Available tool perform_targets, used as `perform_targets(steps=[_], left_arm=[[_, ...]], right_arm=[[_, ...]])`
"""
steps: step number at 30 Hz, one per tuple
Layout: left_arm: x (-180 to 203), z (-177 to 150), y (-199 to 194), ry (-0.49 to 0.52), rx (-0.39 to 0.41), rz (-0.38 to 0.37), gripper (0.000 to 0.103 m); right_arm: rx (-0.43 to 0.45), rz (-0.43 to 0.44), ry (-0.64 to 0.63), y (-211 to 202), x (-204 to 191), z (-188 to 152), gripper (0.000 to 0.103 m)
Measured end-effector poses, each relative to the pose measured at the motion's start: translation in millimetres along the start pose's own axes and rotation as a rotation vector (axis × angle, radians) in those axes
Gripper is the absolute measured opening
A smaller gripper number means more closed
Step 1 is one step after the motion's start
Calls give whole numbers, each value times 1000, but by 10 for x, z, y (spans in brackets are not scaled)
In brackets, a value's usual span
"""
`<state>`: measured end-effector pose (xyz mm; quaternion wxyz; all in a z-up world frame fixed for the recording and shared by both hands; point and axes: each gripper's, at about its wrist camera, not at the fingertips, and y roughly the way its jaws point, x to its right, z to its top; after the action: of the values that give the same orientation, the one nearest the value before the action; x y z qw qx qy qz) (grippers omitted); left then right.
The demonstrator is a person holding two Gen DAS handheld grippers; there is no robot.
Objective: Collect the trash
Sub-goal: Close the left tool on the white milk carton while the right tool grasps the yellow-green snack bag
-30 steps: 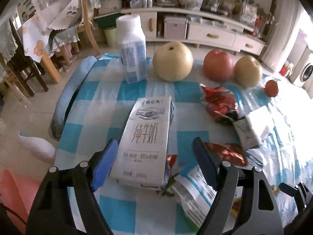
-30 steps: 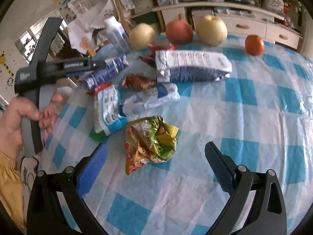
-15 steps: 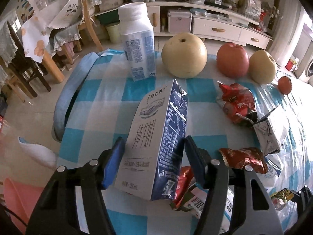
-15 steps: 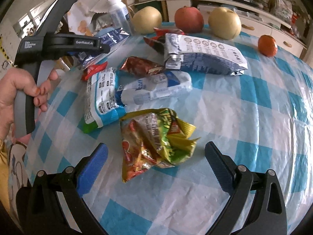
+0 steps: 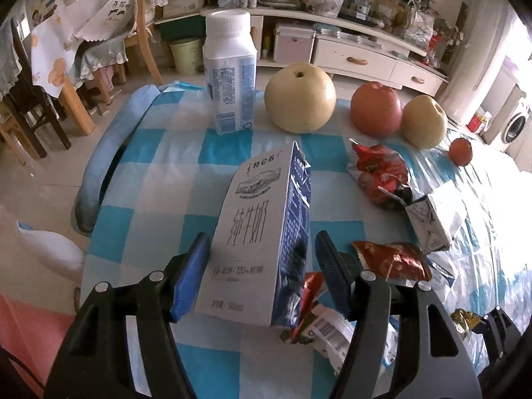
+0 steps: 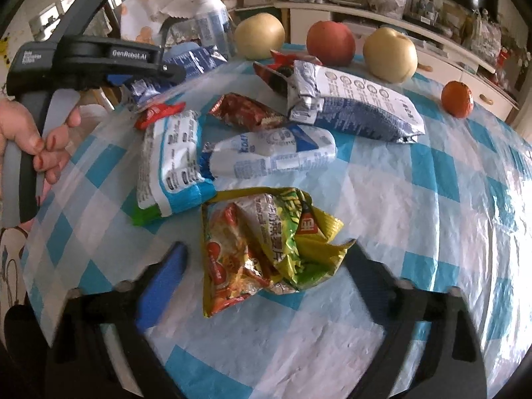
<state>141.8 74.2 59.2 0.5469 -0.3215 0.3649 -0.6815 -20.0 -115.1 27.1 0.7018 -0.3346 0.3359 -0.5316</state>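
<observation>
My left gripper (image 5: 262, 272) is shut on a white and dark blue milk carton (image 5: 262, 232) and holds it tilted above the checked tablecloth (image 5: 159, 179). The carton also shows in the right wrist view (image 6: 189, 63), under the left gripper's body. My right gripper (image 6: 266, 266) is open, its fingers on either side of a crumpled yellow and green snack bag (image 6: 266, 242) on the table. Beyond lie a white and blue wrapper (image 6: 173, 163), a white pouch (image 6: 272, 156), a red-brown wrapper (image 6: 246, 113) and a flattened blue and white carton (image 6: 352, 106).
A white plastic bottle (image 5: 229, 73) stands at the far table edge beside a pale pear (image 5: 299, 96), a red apple (image 5: 375, 109), a second pear (image 5: 424, 123) and a small orange (image 5: 460, 151). Red wrappers (image 5: 379, 173) lie to the right. Chairs and a cabinet stand beyond.
My left gripper has closed on the milk carton and lifted it off the table, turning it on edge. My right gripper has moved forward until its fingers flank the snack bag.
</observation>
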Motion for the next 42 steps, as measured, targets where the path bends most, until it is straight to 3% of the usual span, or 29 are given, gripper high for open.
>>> perform_targets(steps=[5,13,21,29,30,32,33,34,36,42], left_arm=[[34,-106,-87,-2,20,6,57],[38,-279,-294,-19,64,-7,37],[-1,-539,-483,-39,78,-46,25],[149,-849,-627,8,57,-93,24],[164,-875,-642,17,56,-88,25],[163,-896,-661,20,60,-51,42],[152,-893,-671,18,68,-26,62],[137,-883,-687,12,89,15,76],[61,-849,-675,-32,101,66,79],[-152,-792,-499,-234,47,50,83]], right_arm=[[10,7,15,-71,45,-59,60],[26,19,25,-157,114,-121,53],[36,38,29,-245,140,-198,50],[38,62,26,-364,122,-320,50],[37,64,26,-370,119,-330,50],[33,66,25,-386,119,-357,50],[31,64,25,-386,120,-360,50],[30,64,26,-384,118,-359,50],[31,67,25,-387,110,-352,50],[31,70,3,-379,57,-346,50]])
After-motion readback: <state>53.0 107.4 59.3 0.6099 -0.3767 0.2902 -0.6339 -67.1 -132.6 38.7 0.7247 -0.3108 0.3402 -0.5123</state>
